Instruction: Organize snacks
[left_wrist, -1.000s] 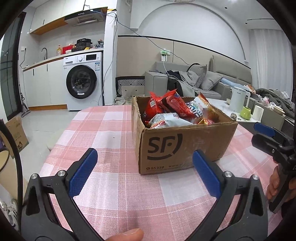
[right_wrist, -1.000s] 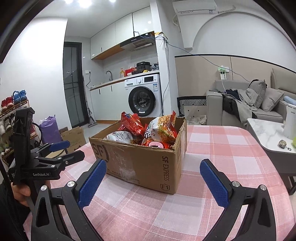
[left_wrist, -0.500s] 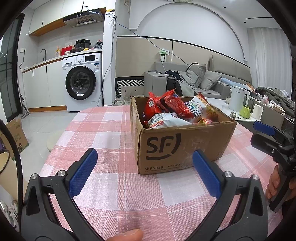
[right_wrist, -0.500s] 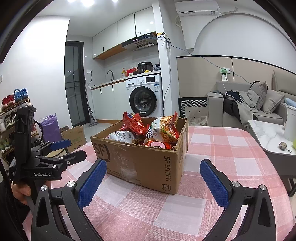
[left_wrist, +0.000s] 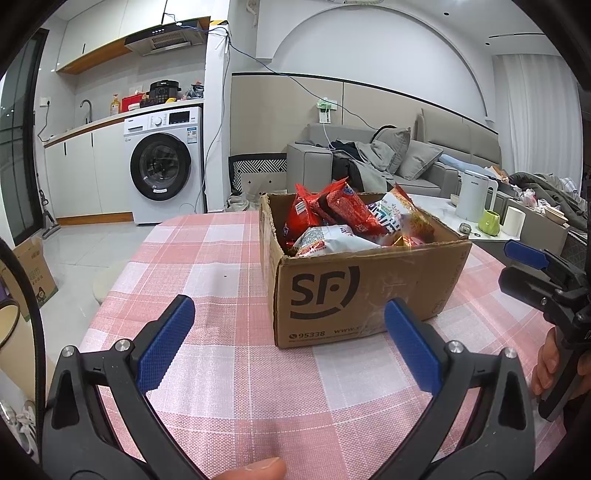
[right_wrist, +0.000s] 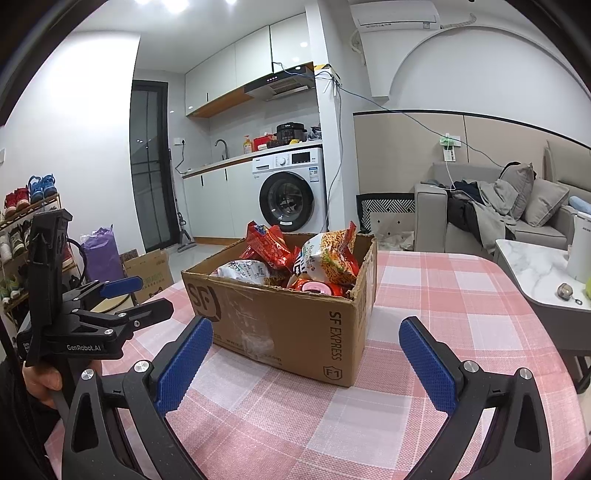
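Observation:
An open cardboard box (left_wrist: 369, 288) (right_wrist: 280, 321) marked SF stands on the pink checked tablecloth (left_wrist: 207, 258) (right_wrist: 424, 295). It is full of snack packets: red bags (left_wrist: 340, 210) (right_wrist: 269, 247), a white bag (left_wrist: 332, 238) (right_wrist: 243, 269) and an orange noodle bag (right_wrist: 328, 254). My left gripper (left_wrist: 288, 332) is open and empty, just short of the box's front face. My right gripper (right_wrist: 306, 350) is open and empty too, facing the box's corner. Each gripper shows at the edge of the other's view, held by a hand.
A low marble side table (right_wrist: 535, 273) with a white kettle (left_wrist: 474, 195) and cups stands right of the table. Behind are a washing machine (left_wrist: 162, 166), a grey sofa (left_wrist: 388, 162) and a shoe rack (right_wrist: 22, 221). A cardboard box (right_wrist: 147, 273) sits on the floor.
Both views have shifted only slightly; the box sits a little lower and closer in the right wrist view. Both grippers stay open and empty.

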